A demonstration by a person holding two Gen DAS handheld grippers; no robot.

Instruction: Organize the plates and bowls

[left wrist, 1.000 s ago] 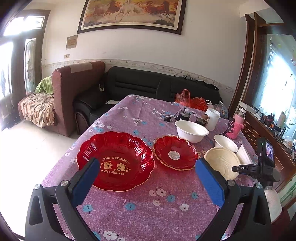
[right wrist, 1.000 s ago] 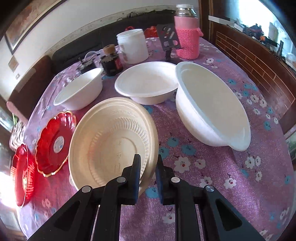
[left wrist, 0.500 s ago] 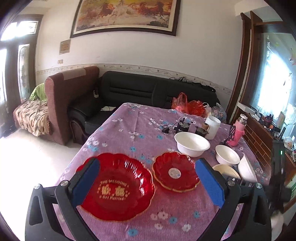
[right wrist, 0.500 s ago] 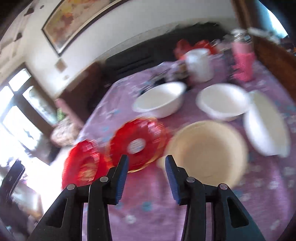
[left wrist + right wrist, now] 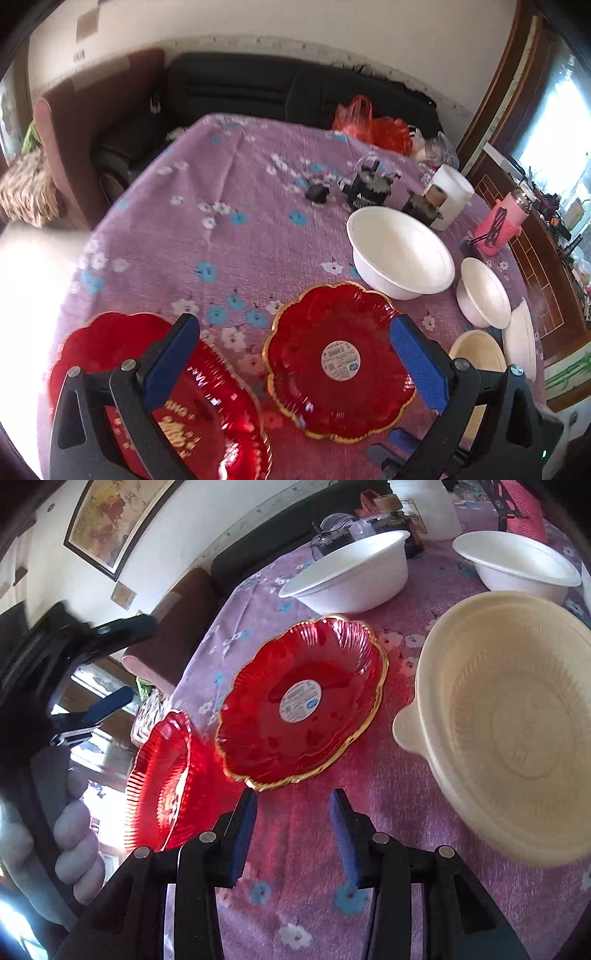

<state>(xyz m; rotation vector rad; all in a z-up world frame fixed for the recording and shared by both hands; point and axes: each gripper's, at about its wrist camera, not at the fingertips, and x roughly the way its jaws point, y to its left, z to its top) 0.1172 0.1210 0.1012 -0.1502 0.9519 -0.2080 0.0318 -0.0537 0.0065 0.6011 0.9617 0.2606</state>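
Letting go: we have released the cream bowl [image 5: 517, 716]; our right gripper [image 5: 291, 830] now hangs spread and empty beside the small red plate [image 5: 303, 701].
Left gripper [image 5: 295, 358]: spread, lower over the table [image 5: 229, 206]'s near edge.
Meaning: red plates next, we judge.
Count: two red plates, four bowls.

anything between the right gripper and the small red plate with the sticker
Nothing visible. The right gripper is open and empty, with the small red plate directly ahead of its fingertips; only bare purple tablecloth shows in the gap. The cream bowl sits off to the right.
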